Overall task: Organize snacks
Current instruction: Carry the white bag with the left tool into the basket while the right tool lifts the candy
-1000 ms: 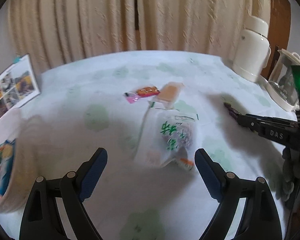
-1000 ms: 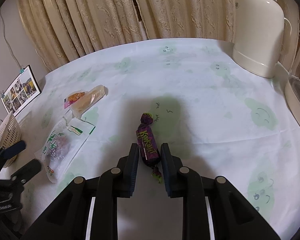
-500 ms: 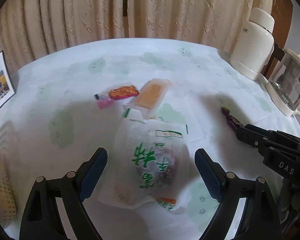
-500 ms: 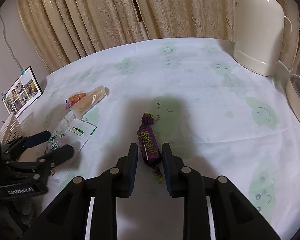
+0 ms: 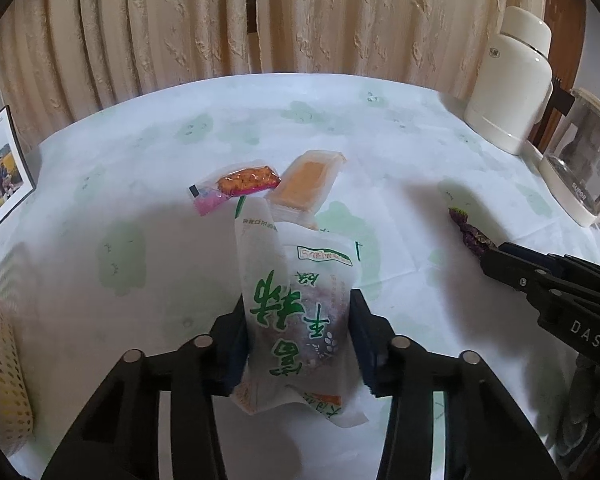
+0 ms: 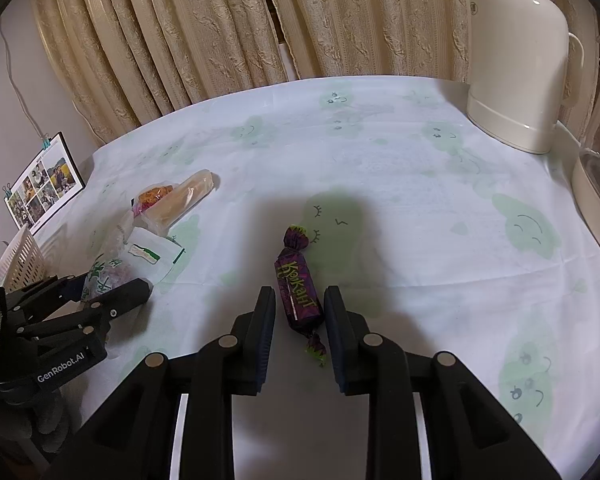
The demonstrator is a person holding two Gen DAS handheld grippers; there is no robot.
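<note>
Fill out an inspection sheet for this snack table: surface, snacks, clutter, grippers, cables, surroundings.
Surface: table under a pale cloth with green smiley prints.
Job's things: white snack bag with green lettering clamped in the left gripper; purple candy lying between the right gripper's fingers; orange-filled packet and tan tray pack side by side; perforated basket at the left edge.
Clutter: cream thermos, glass kettle, photo sheet.
Grippers: left gripper shut on the bag; right gripper open around the candy.
Cables: thin cord on the wall.
Surroundings: beige curtains.
</note>
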